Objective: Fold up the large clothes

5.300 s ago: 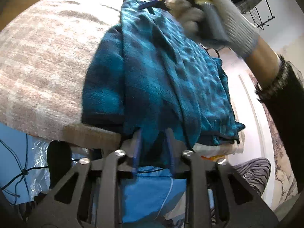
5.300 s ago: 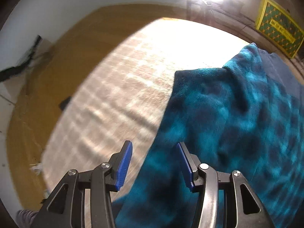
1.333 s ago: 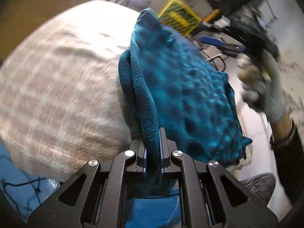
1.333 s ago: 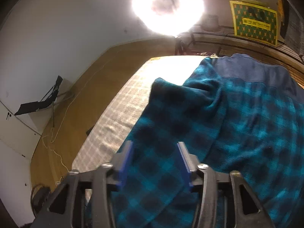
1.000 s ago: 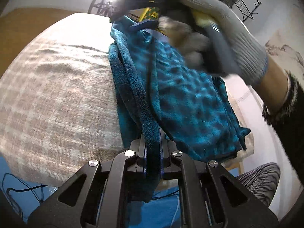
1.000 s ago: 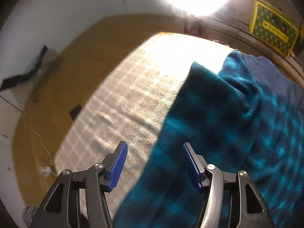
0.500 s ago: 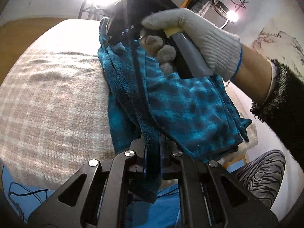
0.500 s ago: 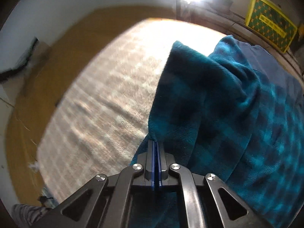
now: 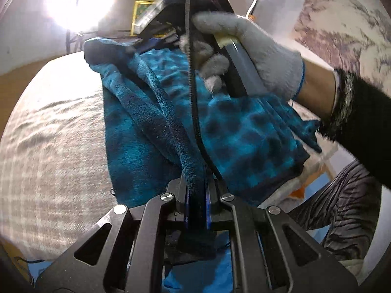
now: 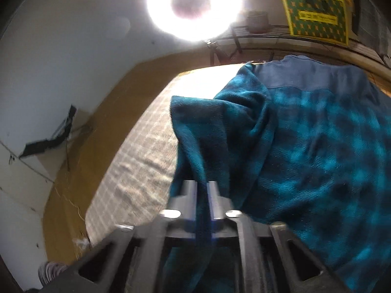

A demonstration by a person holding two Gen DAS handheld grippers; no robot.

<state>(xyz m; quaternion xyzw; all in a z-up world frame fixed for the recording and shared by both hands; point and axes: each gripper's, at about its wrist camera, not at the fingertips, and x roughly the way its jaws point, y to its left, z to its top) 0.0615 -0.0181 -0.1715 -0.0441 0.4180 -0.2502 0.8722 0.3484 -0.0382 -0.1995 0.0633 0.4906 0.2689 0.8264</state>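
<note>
A teal and dark blue checked fleece garment (image 9: 244,131) lies bunched on a beige checked cover (image 9: 48,146). My left gripper (image 9: 195,188) is shut on a thick fold of its near edge. In the right wrist view the same garment (image 10: 317,158) hangs in folds, with a plain blue panel at its far end. My right gripper (image 10: 201,190) has a raised edge of the fleece pinched between its pads, and its jaws are opening slightly. A grey-gloved hand (image 9: 256,56) holds the right gripper's handle above the cloth.
A black cable (image 9: 193,85) runs from the right tool down to my left gripper. A bright lamp (image 10: 193,2) glares at the back beside a yellow-green patterned board (image 10: 317,17). Wooden floor (image 10: 110,122) borders the cover (image 10: 141,161). The person's striped trouser leg (image 9: 342,207) is at the lower right.
My right gripper's jaws, open over the fleece a second ago, closed on its edge and lifted it. My left gripper kept its hold while the fold shifted and the gloved hand came closer.
</note>
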